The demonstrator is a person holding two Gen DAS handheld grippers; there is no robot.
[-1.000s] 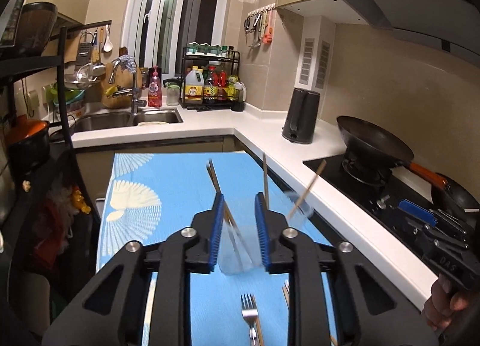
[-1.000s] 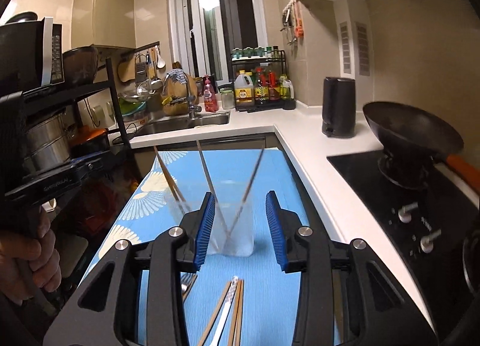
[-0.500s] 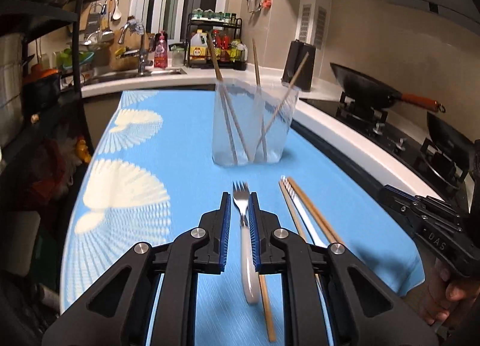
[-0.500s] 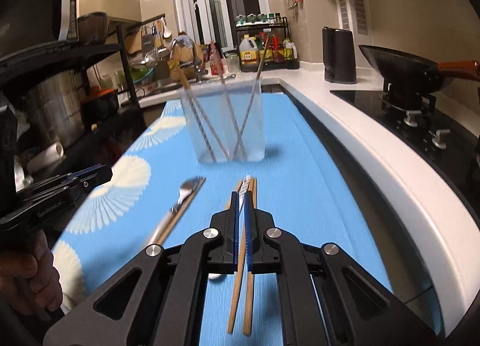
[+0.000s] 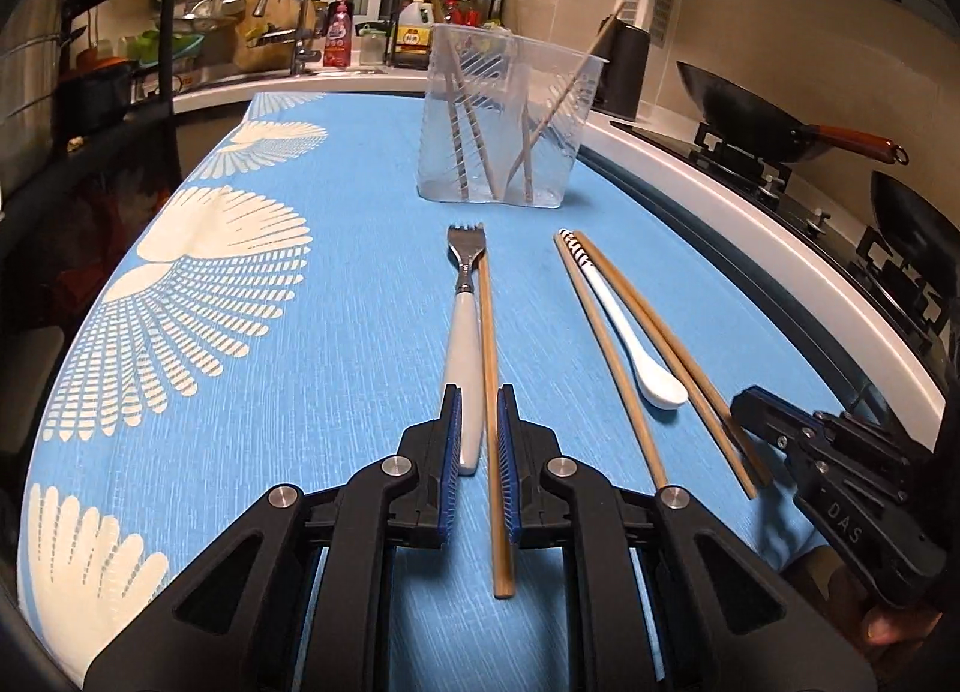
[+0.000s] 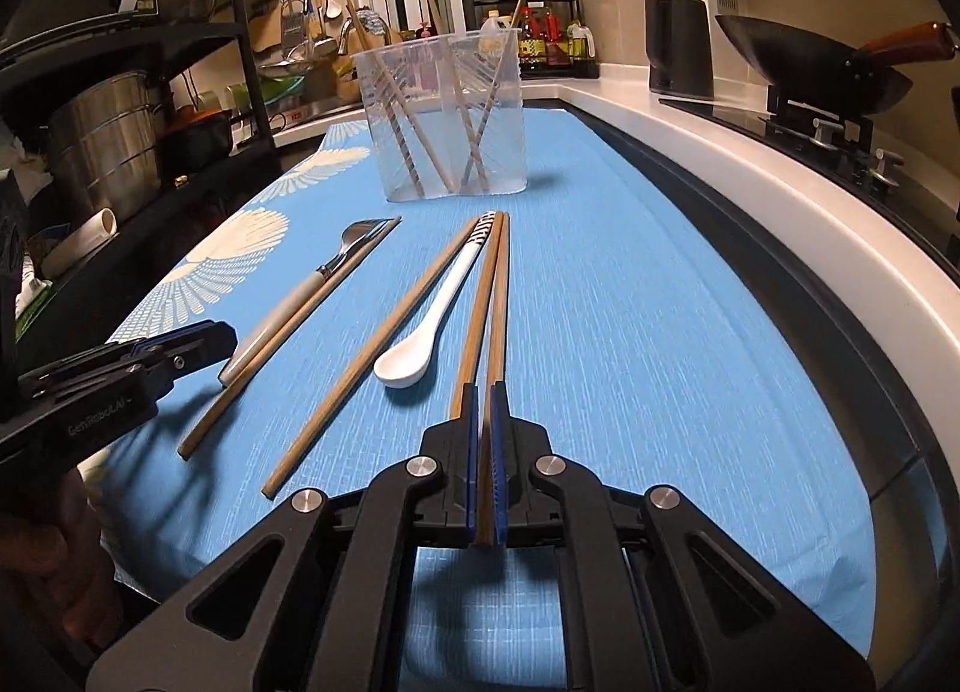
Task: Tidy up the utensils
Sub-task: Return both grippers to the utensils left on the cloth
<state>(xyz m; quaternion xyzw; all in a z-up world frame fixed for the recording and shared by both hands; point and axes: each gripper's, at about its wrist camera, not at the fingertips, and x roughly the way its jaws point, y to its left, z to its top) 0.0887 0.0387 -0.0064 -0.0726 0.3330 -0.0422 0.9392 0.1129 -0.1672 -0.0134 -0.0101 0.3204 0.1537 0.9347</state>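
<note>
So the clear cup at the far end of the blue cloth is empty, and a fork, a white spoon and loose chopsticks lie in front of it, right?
Not quite: the clear cup is not empty. The right wrist view shows several chopsticks standing in it. The rest holds: the fork, the white spoon and loose chopsticks lie on the blue cloth in front of it.

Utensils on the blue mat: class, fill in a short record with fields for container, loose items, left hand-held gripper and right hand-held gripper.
container: clear plastic cup, upright on the blue mat, chopsticks leaning inside
loose items: fork beside one chopstick; white spoon among more chopsticks
left hand-held gripper: narrowly open around the fork handle and the chopstick, both lying flat
right hand-held gripper: closed on a chopstick pair
</note>
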